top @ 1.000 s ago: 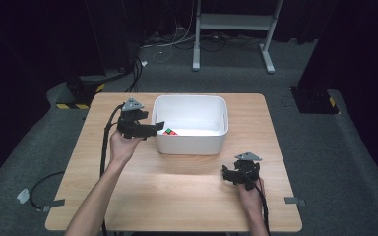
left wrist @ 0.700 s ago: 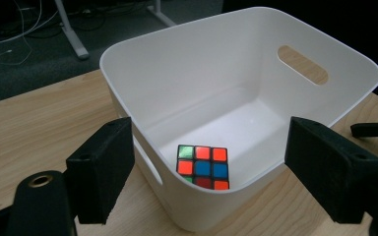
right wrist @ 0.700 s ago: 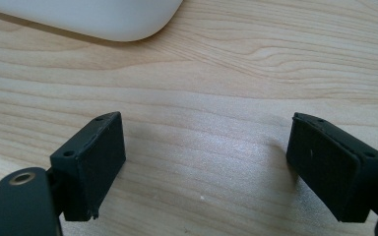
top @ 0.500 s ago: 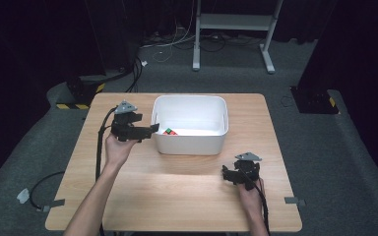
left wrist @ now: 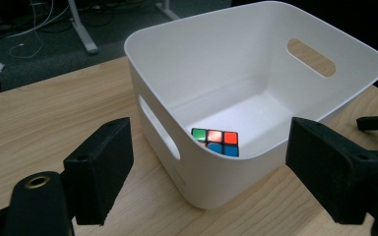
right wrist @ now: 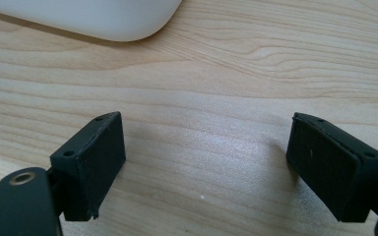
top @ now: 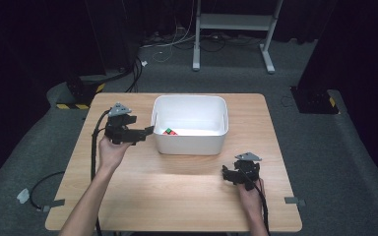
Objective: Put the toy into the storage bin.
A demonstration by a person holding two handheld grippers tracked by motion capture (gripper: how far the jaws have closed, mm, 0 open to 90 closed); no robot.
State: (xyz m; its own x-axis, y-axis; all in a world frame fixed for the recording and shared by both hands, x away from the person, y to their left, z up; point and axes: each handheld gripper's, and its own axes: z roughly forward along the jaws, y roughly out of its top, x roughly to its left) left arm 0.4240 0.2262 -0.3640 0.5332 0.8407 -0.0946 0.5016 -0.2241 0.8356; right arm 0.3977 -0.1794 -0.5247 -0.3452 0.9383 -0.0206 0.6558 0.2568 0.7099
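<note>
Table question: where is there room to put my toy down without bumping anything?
The widest bare wood lies in front of the white bin, between the left gripper and the right gripper. Another bare strip runs right of the bin to the table edge. Inside the bin, a colour cube sits in one corner; the floor beyond it is bare.

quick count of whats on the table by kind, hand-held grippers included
white bin: 1
puzzle cube, lying inside the bin: 1
hand-held grippers, left and right, both with open jaws and nothing between them: 2
total: 4
</note>
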